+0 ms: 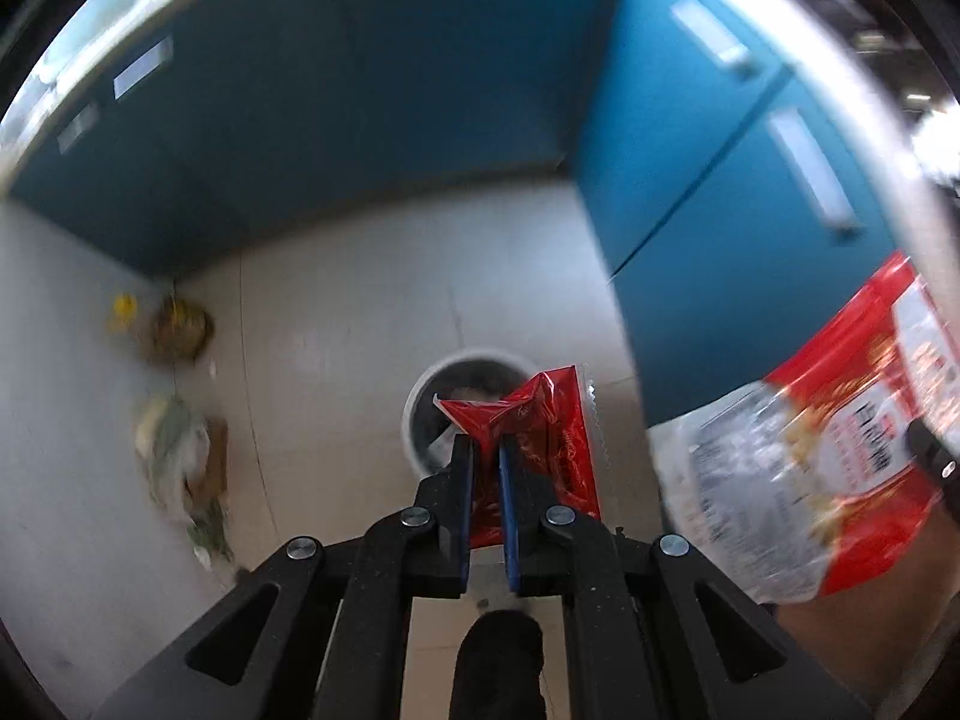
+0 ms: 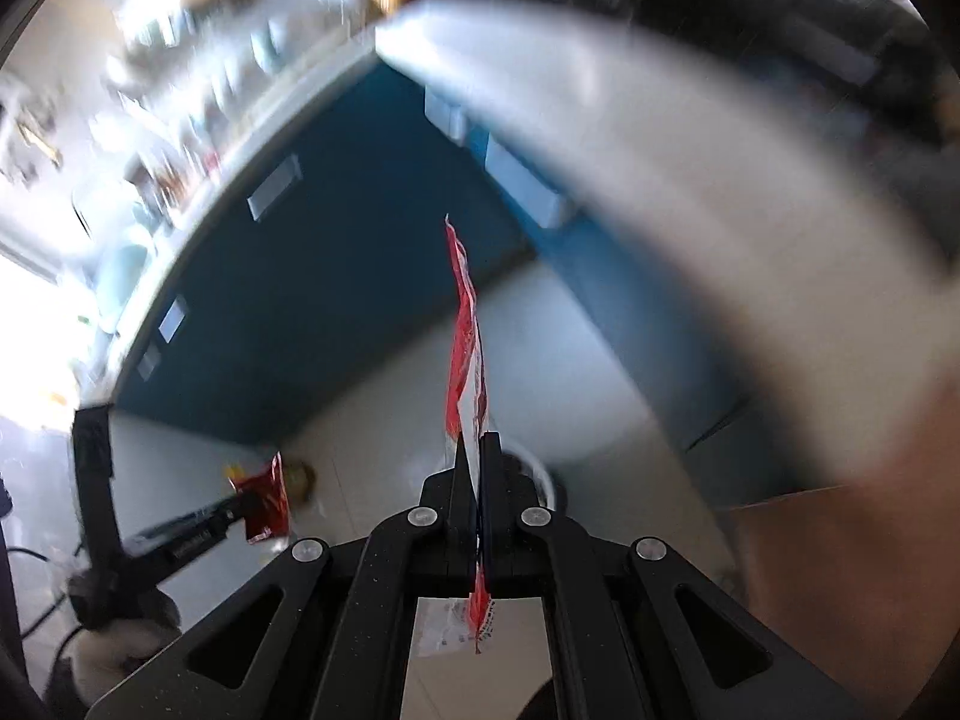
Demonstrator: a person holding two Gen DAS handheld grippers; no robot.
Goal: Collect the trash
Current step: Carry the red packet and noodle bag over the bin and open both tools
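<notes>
Teal cabinet fronts (image 1: 372,138) wall a pale tiled floor (image 1: 336,312), where a round white bin (image 1: 420,396) stands open. It lies straight ahead of the left gripper (image 1: 485,450), clamped on a crumpled red foil wrapper (image 1: 540,420). The right gripper (image 2: 477,450), also pinched tight, holds a larger red-and-clear snack bag (image 2: 465,324) edge-on, its long axis along the fingers; the left looks nearer the bin.
</notes>
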